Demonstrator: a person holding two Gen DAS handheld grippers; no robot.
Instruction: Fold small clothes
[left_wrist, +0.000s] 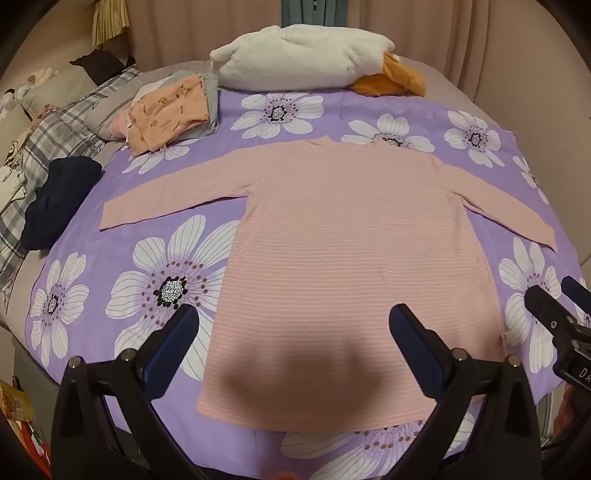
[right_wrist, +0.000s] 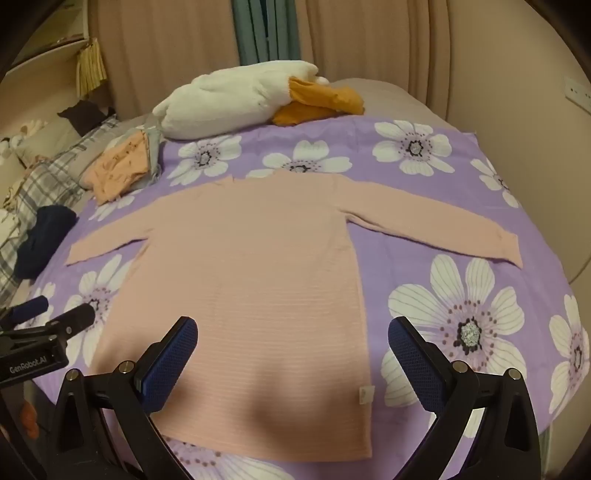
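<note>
A pink striped long-sleeved top (left_wrist: 347, 251) lies flat on the purple flowered sheet (left_wrist: 162, 236), sleeves spread to both sides, hem toward me. It also shows in the right wrist view (right_wrist: 240, 266). My left gripper (left_wrist: 293, 325) is open and empty, above the hem's left half. My right gripper (right_wrist: 293, 336) is open and empty, above the hem's right half near a small side label (right_wrist: 366, 394). The right gripper shows at the right edge of the left wrist view (left_wrist: 554, 302), and the left gripper shows at the left edge of the right wrist view (right_wrist: 55, 314).
A stack of folded clothes with an orange printed piece on top (left_wrist: 170, 110) sits at the sheet's far left. A dark navy garment (left_wrist: 59, 199) lies on a plaid blanket (left_wrist: 55, 136). A white and orange plush (left_wrist: 306, 59) lies at the far end. Curtains hang behind.
</note>
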